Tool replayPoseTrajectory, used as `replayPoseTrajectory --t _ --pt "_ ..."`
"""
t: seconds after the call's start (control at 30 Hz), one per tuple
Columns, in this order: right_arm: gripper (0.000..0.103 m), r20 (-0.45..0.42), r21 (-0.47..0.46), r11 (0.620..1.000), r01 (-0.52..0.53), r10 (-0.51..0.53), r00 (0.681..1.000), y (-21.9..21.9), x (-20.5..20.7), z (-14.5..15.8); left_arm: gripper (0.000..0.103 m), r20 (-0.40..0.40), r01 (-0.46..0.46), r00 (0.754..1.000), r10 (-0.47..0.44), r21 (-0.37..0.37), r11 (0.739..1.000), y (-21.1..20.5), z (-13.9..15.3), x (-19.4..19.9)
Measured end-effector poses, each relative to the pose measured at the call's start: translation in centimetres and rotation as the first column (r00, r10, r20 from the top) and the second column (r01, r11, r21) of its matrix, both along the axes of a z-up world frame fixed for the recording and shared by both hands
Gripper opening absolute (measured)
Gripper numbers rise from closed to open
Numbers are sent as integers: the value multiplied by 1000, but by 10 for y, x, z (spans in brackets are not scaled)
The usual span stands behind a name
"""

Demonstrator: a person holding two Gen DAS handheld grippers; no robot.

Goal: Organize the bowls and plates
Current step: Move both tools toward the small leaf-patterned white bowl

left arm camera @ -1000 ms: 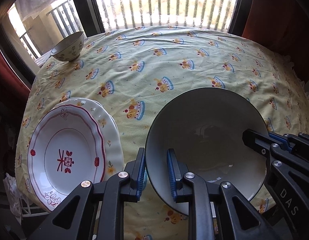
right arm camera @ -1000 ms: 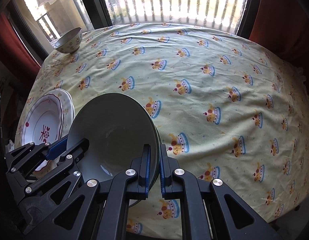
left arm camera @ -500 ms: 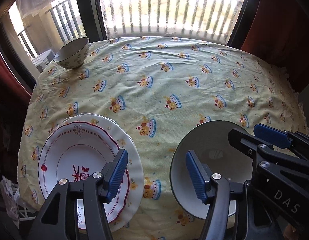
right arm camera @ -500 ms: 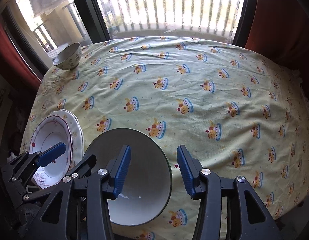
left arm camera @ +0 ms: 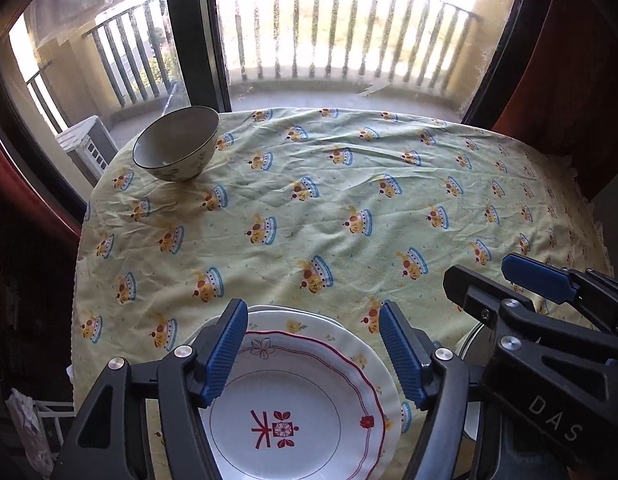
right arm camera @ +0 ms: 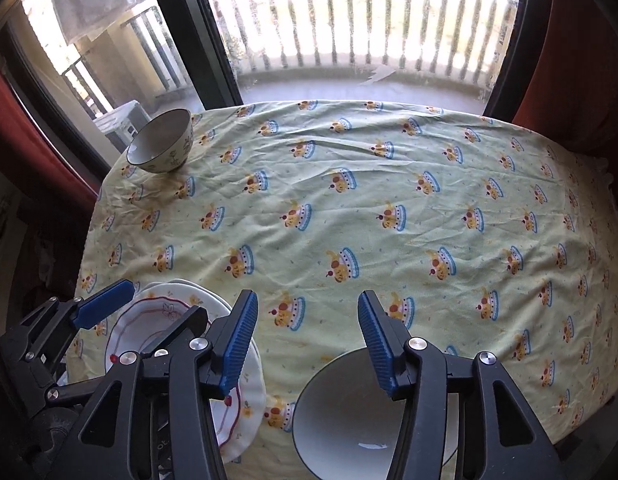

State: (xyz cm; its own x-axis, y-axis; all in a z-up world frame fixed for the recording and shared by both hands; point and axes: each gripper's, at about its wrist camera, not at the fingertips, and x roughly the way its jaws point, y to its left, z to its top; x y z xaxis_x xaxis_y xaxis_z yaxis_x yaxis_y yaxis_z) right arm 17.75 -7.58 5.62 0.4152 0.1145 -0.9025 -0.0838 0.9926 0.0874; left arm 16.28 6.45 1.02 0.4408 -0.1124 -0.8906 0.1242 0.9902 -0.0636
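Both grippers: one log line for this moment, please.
left gripper: open, just opened, empty | right gripper: open, just opened, empty | large bowl: released on tablecloth

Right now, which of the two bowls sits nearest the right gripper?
The large grey bowl, plain inside, right under the open right gripper at the table's near edge. The small patterned bowl stands at the far left corner by the window.

A pale yellow-green tablecloth [left arm camera: 349, 184] printed with small crown-like motifs covers the table, wrinkled toward its far edge. Beyond that edge stands a dark-framed window [left arm camera: 189, 32] facing a balcony with a slatted railing [left arm camera: 349, 28]. Red curtains [right arm camera: 581, 52] hang at the sides. A white slatted unit [left arm camera: 85, 148] sits outside near the far left corner.
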Motion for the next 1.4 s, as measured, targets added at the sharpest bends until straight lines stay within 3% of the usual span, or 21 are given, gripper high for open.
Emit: replayPoseTrajectory --t 0.6,0.9,1.13,1.4 --pt "59 60 5 1000 31 -31 998 116 83 10 70 61 18 998 -21 44 999 104 11 91" --pt "60 66 11 999 45 -46 997 142 127 7 78 92 17 996 -24 70 997 129 7 136" --pt "66 77 2 999 52 -52 996 157 161 -2 87 95 -34 995 25 96 995 148 -6 172" --pt "69 73 3 999 49 -49 996 176 200 -30 84 76 -102 993 94 103 990 171 -38 205"
